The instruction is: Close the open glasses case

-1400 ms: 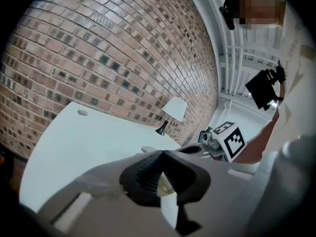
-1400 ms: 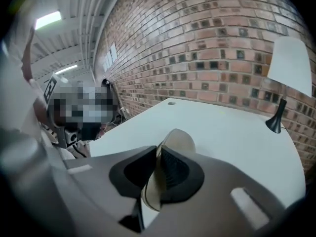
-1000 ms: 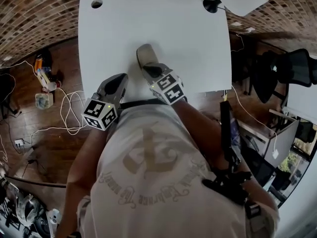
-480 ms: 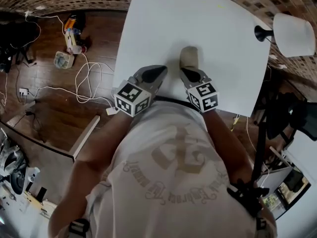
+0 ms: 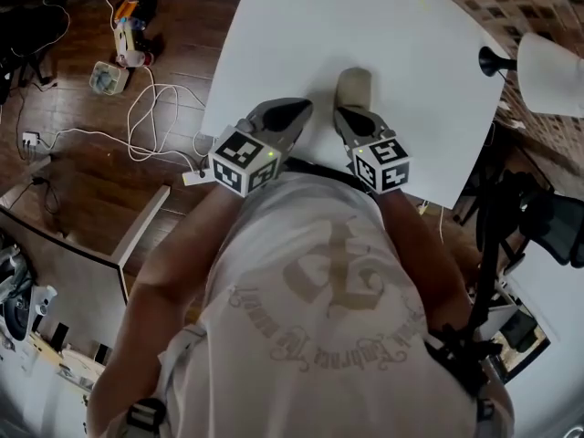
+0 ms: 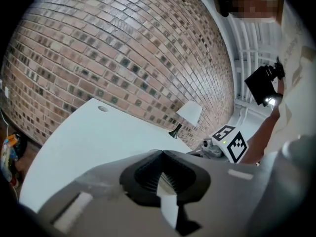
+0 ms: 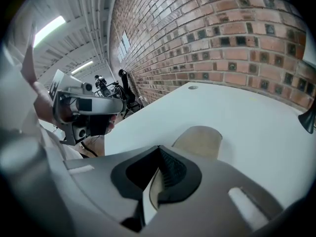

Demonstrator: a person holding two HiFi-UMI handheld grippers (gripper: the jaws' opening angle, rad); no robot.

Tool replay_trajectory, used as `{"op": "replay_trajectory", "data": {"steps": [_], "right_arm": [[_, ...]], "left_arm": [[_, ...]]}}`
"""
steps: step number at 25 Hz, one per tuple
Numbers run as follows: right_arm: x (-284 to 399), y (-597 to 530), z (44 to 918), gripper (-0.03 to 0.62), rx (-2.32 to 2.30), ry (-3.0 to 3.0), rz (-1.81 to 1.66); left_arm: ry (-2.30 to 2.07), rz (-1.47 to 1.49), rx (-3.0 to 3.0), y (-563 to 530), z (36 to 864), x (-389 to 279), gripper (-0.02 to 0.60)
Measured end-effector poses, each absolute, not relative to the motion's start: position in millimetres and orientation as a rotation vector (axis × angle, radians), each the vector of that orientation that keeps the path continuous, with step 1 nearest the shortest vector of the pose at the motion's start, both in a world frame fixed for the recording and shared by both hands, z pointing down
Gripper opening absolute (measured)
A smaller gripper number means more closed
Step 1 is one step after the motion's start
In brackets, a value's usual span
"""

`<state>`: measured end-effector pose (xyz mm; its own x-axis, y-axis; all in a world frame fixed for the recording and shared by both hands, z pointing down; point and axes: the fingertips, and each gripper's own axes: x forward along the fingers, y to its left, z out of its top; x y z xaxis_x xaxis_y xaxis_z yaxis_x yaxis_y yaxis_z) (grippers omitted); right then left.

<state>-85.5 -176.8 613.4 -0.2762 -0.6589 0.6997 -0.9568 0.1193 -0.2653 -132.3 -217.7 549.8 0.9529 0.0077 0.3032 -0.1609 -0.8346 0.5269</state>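
Presently, loose white cables lie on the wooden floor left of the white rectangular table.

Left gripper: over the table's near edge, jaws clenched tip to tip w/ nothing between them.

Beige oblong glasses case: lies on the table close to the near edge, just right of the left gripper. Lid appears down. Contents not visible.

Right gripper: at the case's near end, jaws pressed together and empty, w/ the case directly ahead. Contact cannot be confirmed.

Beyond the case, the top is bare to the far edge. White-shaded lamp on a black base stands at the table's right corner, well apart from the case.
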Motion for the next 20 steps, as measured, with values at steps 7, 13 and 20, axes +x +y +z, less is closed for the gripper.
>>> {"op": "replay_trajectory", "data": {"steps": [7, 13, 20], "right_arm": [[-81.2, -171.2, 615.8, 0.008, 1.555, -2.033, 1.020], [-85.2, -173.3, 609.4, 0.008, 1.563, -2.129, 1.156], [-91.5, -168.7, 595.6, 0.008, 1.483, -2.287, 1.181]], "left_arm": [[-0.163, 0.409, 2.558, -210.2, 541.3, -125.1, 0.005], [-0.277, 0.439, 2.568, -195.5, 527.1, -122.4, 0.006], [-0.394, 0.484, 2.546, -157.5, 517.4, -129.4, 0.005]]}}
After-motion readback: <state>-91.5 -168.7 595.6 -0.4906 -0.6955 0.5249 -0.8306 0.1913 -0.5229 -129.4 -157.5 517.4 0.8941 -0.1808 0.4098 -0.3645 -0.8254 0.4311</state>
